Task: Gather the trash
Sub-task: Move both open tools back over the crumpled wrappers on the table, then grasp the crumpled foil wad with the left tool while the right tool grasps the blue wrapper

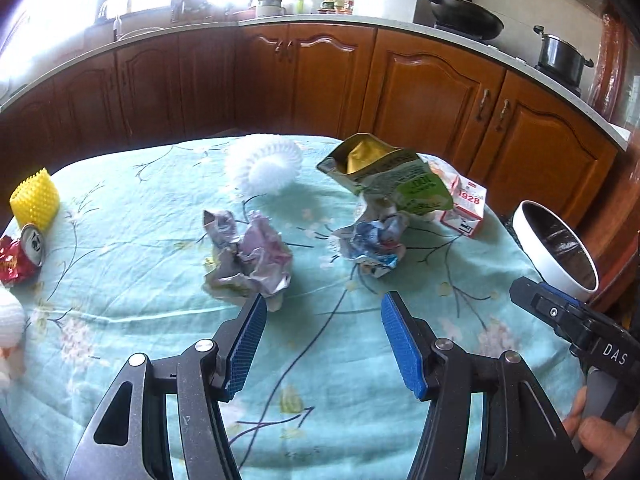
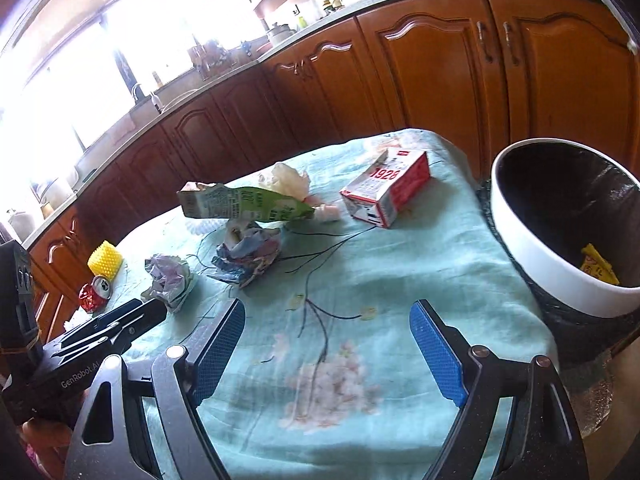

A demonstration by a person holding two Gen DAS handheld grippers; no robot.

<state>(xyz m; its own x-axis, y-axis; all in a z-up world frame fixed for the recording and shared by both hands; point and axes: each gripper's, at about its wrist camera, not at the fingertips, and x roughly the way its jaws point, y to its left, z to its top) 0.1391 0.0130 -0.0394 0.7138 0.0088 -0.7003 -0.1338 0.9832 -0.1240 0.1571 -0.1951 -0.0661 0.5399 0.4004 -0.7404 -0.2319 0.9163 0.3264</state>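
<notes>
My left gripper (image 1: pixel 325 298) hangs open over the teal tablecloth (image 1: pixel 120 280), nothing between its blue pads. Just beyond its left finger lies a pinkish crumpled paper ball (image 1: pixel 248 256). A bluish crumpled wad (image 1: pixel 376 244) sits further right, under a torn green carton (image 1: pixel 392 180). A red-and-white box (image 1: pixel 466 204) lies behind them. My right gripper (image 2: pixel 328 306) is open and empty above bare cloth. The white-rimmed bin (image 2: pixel 520 216) stands at its right, with a yellow wrapper (image 2: pixel 598 270) inside. From there the box (image 2: pixel 386 188), carton (image 2: pixel 244 204) and both wads (image 2: pixel 248 256) (image 2: pixel 170 280) lie ahead.
A white foam net (image 1: pixel 266 166), a yellow foam net (image 1: pixel 36 200) and a crushed red can (image 1: pixel 22 254) lie toward the table's far and left edges. Wooden kitchen cabinets (image 1: pixel 432 92) run behind the table. A hand (image 1: pixel 600 440) grips the right tool's handle.
</notes>
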